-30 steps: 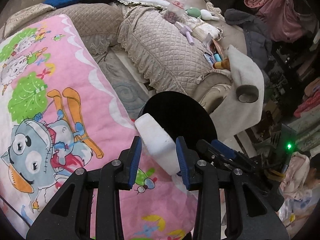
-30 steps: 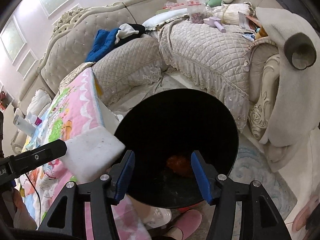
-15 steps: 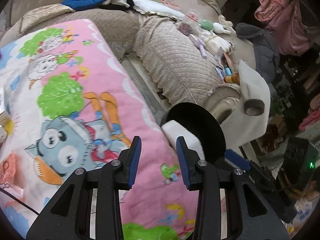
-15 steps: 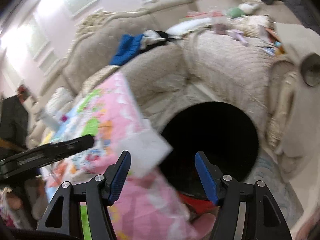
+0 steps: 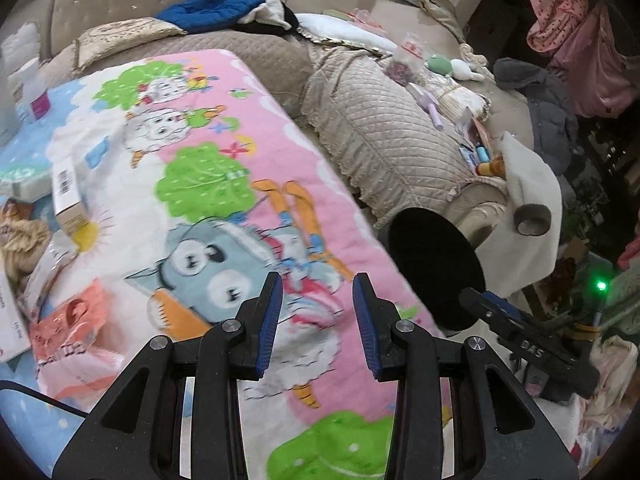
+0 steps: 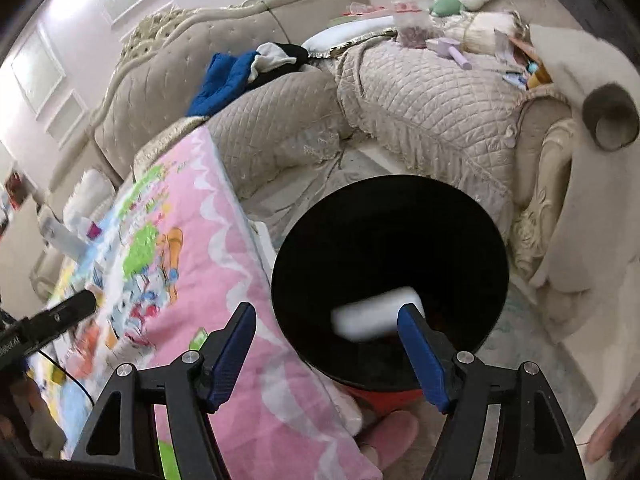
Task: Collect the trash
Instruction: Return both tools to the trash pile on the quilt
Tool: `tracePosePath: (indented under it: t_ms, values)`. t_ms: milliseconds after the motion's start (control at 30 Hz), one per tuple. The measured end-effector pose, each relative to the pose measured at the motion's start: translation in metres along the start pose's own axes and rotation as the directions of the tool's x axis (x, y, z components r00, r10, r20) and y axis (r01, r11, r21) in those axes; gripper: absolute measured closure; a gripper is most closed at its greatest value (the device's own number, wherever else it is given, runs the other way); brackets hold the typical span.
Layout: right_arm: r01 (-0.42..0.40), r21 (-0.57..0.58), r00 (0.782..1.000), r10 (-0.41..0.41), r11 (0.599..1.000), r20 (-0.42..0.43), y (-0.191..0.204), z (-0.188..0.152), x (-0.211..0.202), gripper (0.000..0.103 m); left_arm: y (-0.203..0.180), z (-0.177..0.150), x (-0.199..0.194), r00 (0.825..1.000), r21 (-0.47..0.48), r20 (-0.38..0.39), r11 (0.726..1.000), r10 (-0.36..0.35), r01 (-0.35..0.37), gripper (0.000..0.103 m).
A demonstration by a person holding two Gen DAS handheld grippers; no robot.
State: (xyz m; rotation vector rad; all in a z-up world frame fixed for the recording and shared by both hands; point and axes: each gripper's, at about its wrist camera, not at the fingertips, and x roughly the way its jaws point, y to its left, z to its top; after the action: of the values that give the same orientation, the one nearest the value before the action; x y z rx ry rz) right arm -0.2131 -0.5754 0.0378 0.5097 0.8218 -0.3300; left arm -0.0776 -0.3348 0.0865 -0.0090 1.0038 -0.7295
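Both tongs are apart and hold nothing. Left tongs (image 5: 318, 322) hang over the pink cartoon blanket (image 5: 208, 184). Right tongs (image 6: 326, 354) have just been opening above the black bin (image 6: 390, 236); a blurry white block (image 6: 376, 314) sits inside the bin, just ahead of them.

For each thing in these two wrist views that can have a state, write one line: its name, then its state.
left gripper: open, nothing between its fingers.
right gripper: open, jaws have just been opening, empty.
black bin: uncovered, standing on the floor beside the blanket's edge.
white block: blurred, inside the bin's mouth, free of both grippers.
cartoon blanket: spread flat.
small carton: lying on its side on the blanket.
orange wrapper: crumpled, on the blanket.
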Motion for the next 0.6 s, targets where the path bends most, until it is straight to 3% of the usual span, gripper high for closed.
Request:
tracePosePath:
  t_ms: [267, 600]
  values:
    - [-0.043, -0.102, 0.999, 0.042, 0.994, -0.012, 0.053, -0.009, 0.003, 0.031, 0.025, -0.012, -0.024, 0.991, 0.011, 0.044, 0.992, 0.123, -0.123, 0.069]
    - [-0.133, -0.209, 0.991, 0.129, 0.969, -0.031, 0.132, -0.018, 0.006, 0.031, 0.065, -0.027, -0.063, 0.974, -0.009, 0.08, 0.977, 0.211, -0.211, 0.069]
